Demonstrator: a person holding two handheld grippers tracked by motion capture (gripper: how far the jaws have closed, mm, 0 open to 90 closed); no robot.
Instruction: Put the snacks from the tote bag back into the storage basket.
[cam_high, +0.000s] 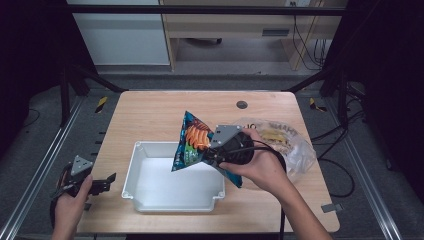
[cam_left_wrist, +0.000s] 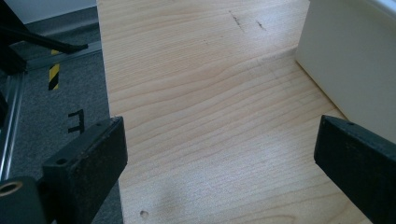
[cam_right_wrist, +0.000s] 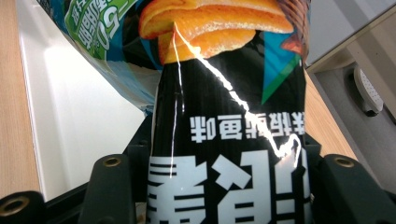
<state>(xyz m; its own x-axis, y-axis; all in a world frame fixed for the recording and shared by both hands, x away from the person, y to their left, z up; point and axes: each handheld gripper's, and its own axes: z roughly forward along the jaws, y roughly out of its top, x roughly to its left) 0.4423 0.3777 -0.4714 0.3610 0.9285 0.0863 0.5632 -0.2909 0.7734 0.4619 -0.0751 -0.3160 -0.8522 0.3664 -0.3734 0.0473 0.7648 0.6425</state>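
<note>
A: Over the white tray (cam_high: 150, 192), the right gripper (cam_high: 212, 152) is clamped on the chip bag (cam_high: 192, 142). Tray looks empty.

B: So barely started. Left gripper (cam_high: 102, 185) idles wide apart; clear snack bag (cam_high: 287, 142) waits beside.

Snack bag (cam_right_wrist: 224, 126): large white Chinese characters, upside down, on black; green patch with "50".

bin (cam_high: 150, 192): on the table (cam_high: 150, 115), at its front edge
snack bag (cam_high: 192, 142): above bin's back right corner
clear bag (cam_high: 295, 150): near table's right edge
</note>
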